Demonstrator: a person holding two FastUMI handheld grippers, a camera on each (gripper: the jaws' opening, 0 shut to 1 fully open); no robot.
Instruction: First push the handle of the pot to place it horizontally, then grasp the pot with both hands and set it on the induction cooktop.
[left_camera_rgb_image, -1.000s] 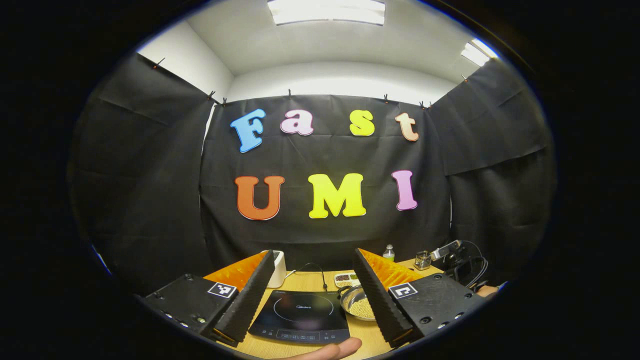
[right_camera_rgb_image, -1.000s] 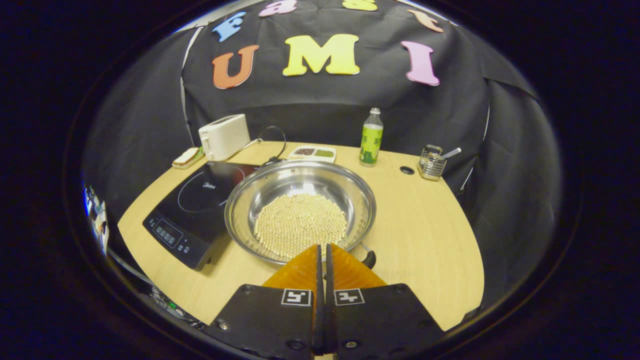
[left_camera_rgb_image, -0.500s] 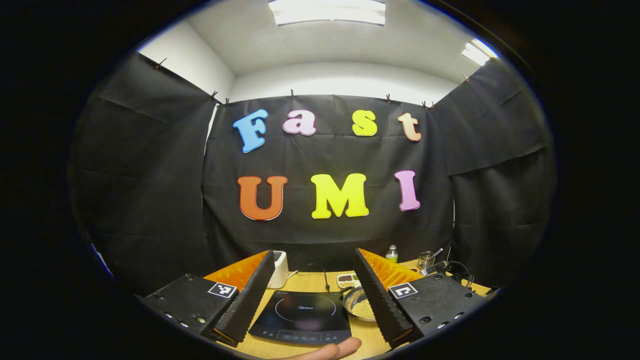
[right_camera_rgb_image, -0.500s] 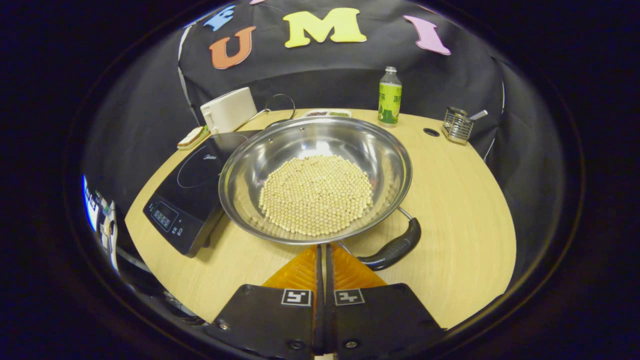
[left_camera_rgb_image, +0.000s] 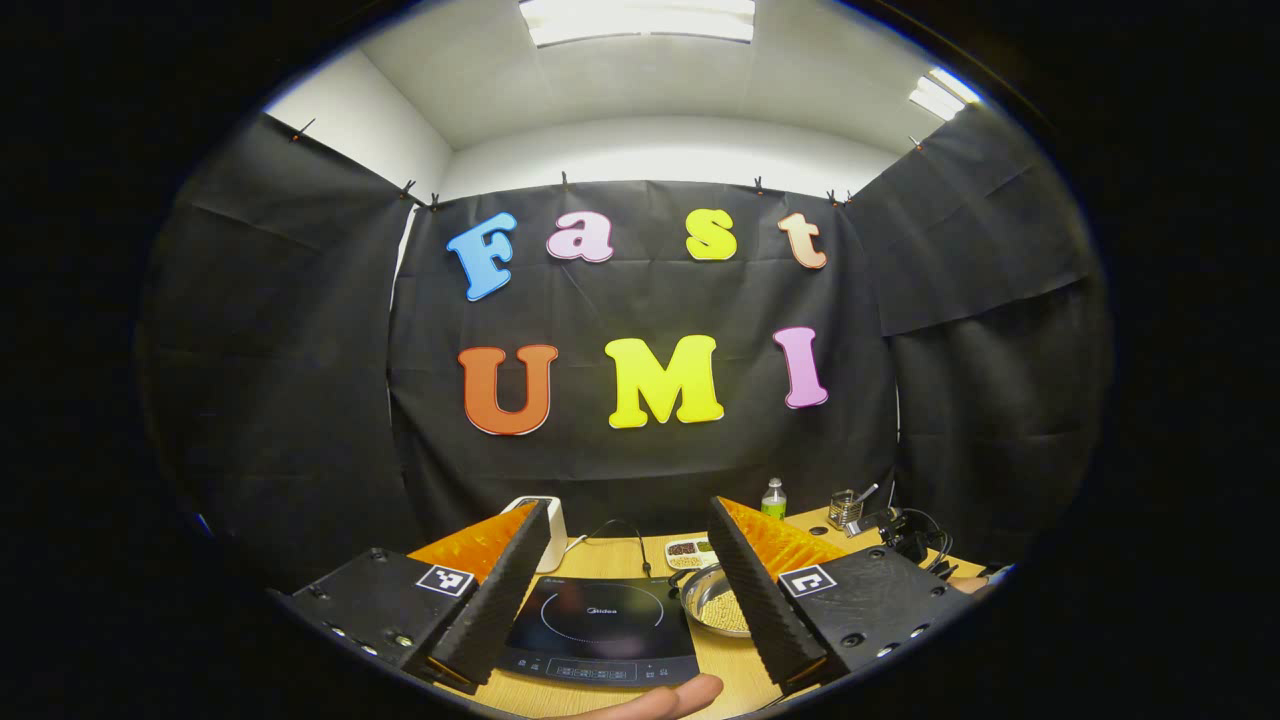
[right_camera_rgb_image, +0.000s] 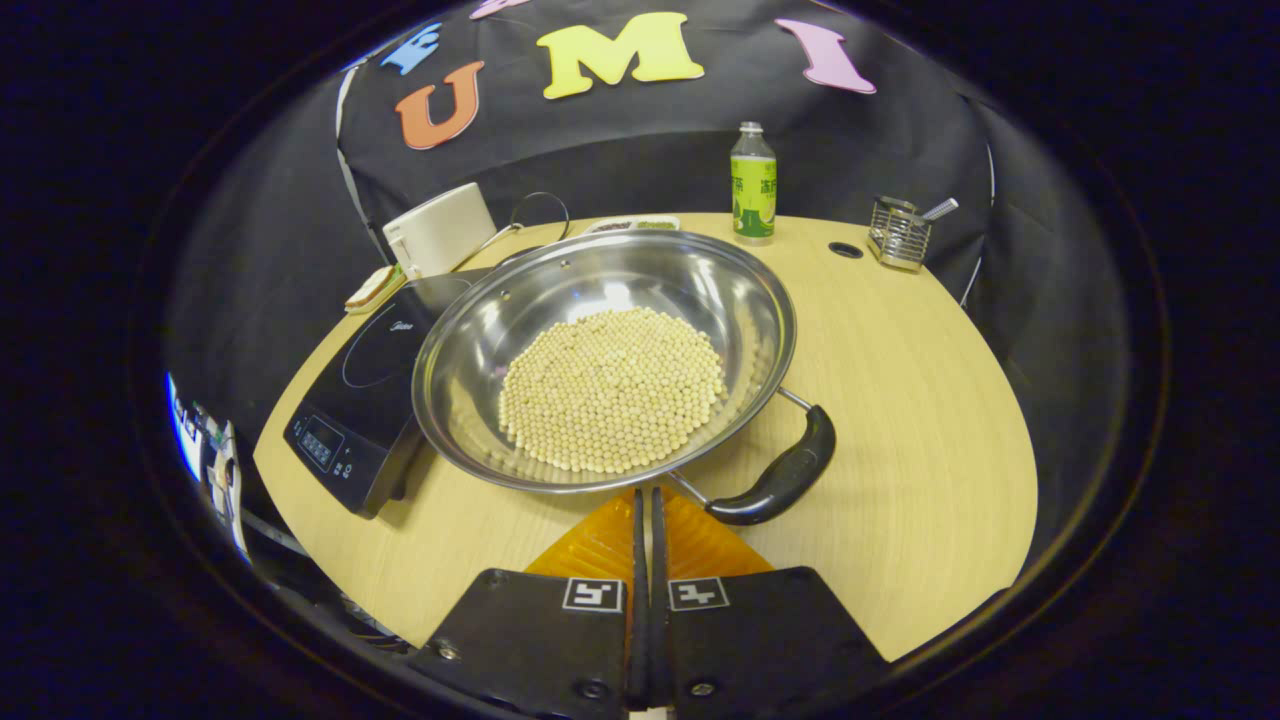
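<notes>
In the right gripper view a steel pot (right_camera_rgb_image: 640, 275) holding pale beans stands on the wooden table, its left edge against the black induction cooktop (right_camera_rgb_image: 365, 365). Its black handle (right_camera_rgb_image: 785, 475) points toward the near right and lies low over the table. My right gripper (right_camera_rgb_image: 645, 495) is shut with nothing between its fingers, its tips just under the pot's near rim, left of the handle. My left gripper (left_camera_rgb_image: 628, 510) is held high and open. Between its fingers lie the cooktop (left_camera_rgb_image: 600, 620) and, to its right, the pot (left_camera_rgb_image: 712, 605).
A white toaster (right_camera_rgb_image: 440, 228), a small divided dish (right_camera_rgb_image: 630, 224), a green bottle (right_camera_rgb_image: 753, 182) and a wire utensil holder (right_camera_rgb_image: 897, 233) line the table's far edge. A fingertip (left_camera_rgb_image: 665, 698) shows at the bottom of the left gripper view. Bare tabletop (right_camera_rgb_image: 900, 400) lies right of the pot.
The right gripper has moved closer to the pot, still shut. The black handle, before mostly hidden by the fingers, now shows right of the tips. The left gripper has barely shifted.
</notes>
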